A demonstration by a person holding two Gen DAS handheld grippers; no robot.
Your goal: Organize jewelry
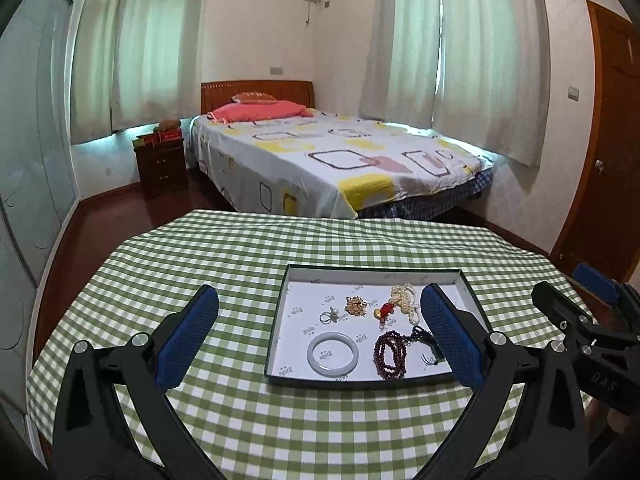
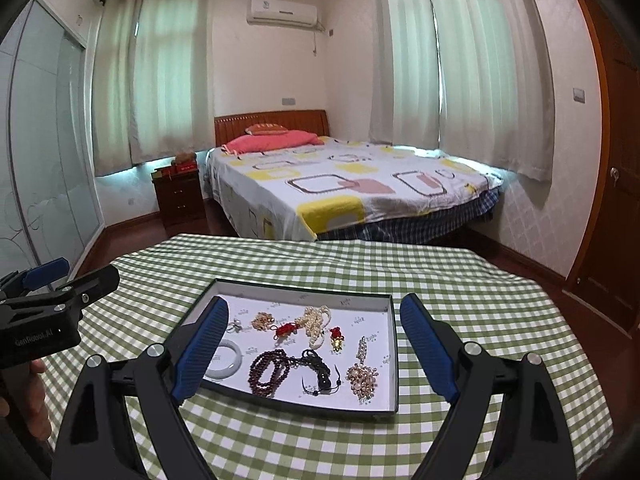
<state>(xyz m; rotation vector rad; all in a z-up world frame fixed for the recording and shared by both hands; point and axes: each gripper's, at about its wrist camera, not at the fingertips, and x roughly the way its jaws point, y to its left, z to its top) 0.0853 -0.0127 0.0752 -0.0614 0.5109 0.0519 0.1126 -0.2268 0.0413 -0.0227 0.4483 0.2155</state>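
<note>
Both tools, left (image 1: 320, 336) and right (image 2: 310, 350), are hovering wide open and empty over the tray (image 2: 394, 320), risking snagging the tangled bead necklace (image 2: 272, 372).

We see our right gripper (image 2: 314, 346) spread wide at lower centre over the jewelry tray (image 2: 394, 360). The left gripper (image 2: 68, 276) enters at the left edge of the frame, above the checked tablecloth (image 2: 480, 312).
</note>
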